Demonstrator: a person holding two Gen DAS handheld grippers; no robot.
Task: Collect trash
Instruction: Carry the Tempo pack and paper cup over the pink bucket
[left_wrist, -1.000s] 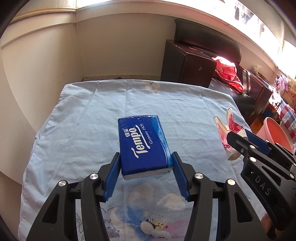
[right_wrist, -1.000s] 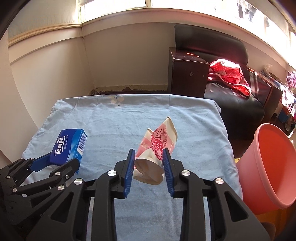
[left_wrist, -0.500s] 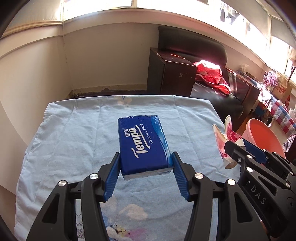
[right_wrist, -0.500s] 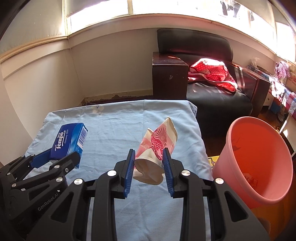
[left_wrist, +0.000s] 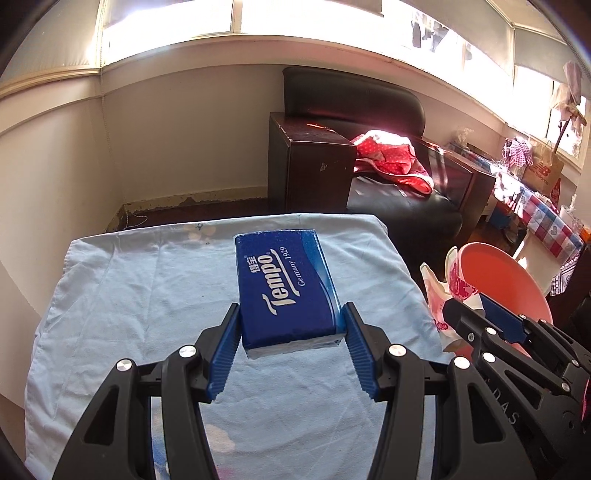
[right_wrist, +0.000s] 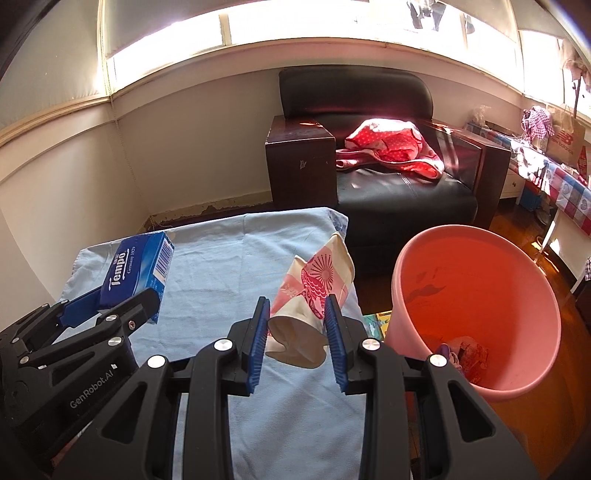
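Note:
My left gripper (left_wrist: 291, 334) is shut on a blue Tempo tissue pack (left_wrist: 286, 288), held flat above the pale blue cloth (left_wrist: 140, 295). The same tissue pack (right_wrist: 138, 273) shows at the left of the right wrist view, in the left gripper (right_wrist: 107, 314). My right gripper (right_wrist: 297, 328) is shut on a crumpled paper cup (right_wrist: 314, 295) with a red and pink print, held near the cloth's right edge. A pink bucket (right_wrist: 480, 306) stands on the floor just right of the cup, with some trash at its bottom. The cup (left_wrist: 448, 288) and bucket (left_wrist: 498, 273) also appear in the left wrist view.
The cloth covers a table (right_wrist: 221, 280) whose far edge faces a beige wall. Beyond it stand a dark wooden cabinet (right_wrist: 301, 162) and a black armchair (right_wrist: 388, 177) with a red dotted garment (right_wrist: 391, 144). A checked-cloth table (left_wrist: 543, 218) is far right.
Both grippers have moved to the right with their loads. The pink bucket has come fully into the right wrist view and closer to the cup. Both grips are unchanged.

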